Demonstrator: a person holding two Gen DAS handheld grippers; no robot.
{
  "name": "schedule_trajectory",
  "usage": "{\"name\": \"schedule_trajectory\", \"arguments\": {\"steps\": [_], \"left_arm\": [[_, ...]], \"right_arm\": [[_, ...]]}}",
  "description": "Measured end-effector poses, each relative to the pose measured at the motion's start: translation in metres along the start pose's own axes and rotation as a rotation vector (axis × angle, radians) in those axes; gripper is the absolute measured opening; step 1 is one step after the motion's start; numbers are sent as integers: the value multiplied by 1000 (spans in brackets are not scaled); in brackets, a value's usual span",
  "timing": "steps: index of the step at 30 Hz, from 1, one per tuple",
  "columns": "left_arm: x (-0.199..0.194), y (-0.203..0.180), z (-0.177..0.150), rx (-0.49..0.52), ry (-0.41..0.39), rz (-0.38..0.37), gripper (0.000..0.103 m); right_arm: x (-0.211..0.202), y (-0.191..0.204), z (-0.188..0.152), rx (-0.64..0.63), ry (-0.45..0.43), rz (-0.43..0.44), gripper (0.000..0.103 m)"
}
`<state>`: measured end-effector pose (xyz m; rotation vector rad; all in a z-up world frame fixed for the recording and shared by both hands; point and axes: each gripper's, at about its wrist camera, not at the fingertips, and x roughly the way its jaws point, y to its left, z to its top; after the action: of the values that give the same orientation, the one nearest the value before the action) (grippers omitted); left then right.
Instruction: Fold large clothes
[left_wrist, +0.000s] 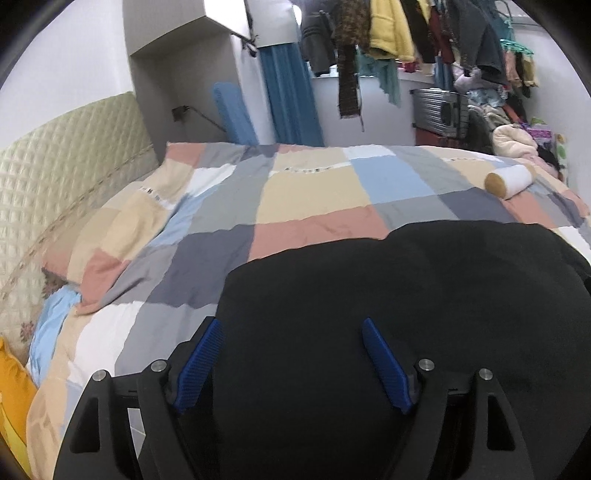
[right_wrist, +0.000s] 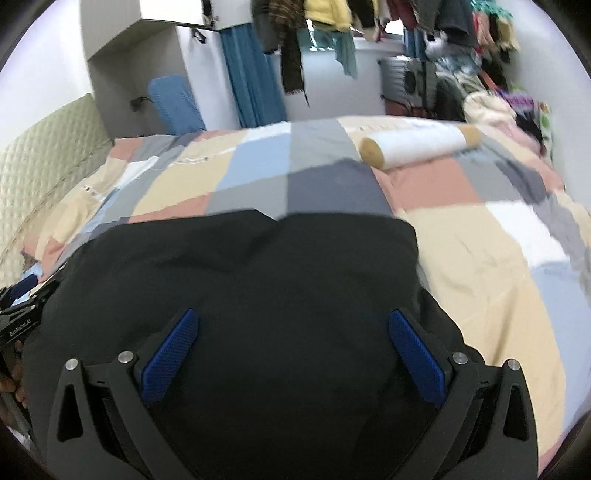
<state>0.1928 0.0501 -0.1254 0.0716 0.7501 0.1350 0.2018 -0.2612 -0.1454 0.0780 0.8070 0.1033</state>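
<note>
A large black garment (left_wrist: 406, 295) lies spread on the patchwork quilt (left_wrist: 306, 192) of the bed. It fills the lower part of both wrist views. My left gripper (left_wrist: 291, 325) hangs over the garment's left portion, its blue pads (left_wrist: 201, 363) wide apart and pressing on nothing. My right gripper (right_wrist: 293, 314) is open in the same way over the black garment (right_wrist: 258, 266), whose far edge shows a small notch. Part of the left gripper's black body (right_wrist: 18, 321) shows at the left edge of the right wrist view, with a hand (right_wrist: 7, 384) below it.
A white roll with tan ends (right_wrist: 421, 146) lies on the quilt (right_wrist: 480, 258) beyond the garment. A quilted headboard (left_wrist: 55, 177) stands on the left. Clothes hang on a rail (left_wrist: 424, 40) at the back, a metal suitcase (left_wrist: 439, 109) and piled clothes behind the bed.
</note>
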Motion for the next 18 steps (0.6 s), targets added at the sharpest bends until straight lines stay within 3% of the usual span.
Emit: {"name": "schedule_trajectory", "arguments": {"steps": [8,18], "left_arm": [[13,8,-7,-29,18,-39,80],[4,1,-5,-3,9,7,80]], "right_arm": [[17,2,-9,-34,25,2,103],[8,7,-7,-47,-2,-34,103]]}}
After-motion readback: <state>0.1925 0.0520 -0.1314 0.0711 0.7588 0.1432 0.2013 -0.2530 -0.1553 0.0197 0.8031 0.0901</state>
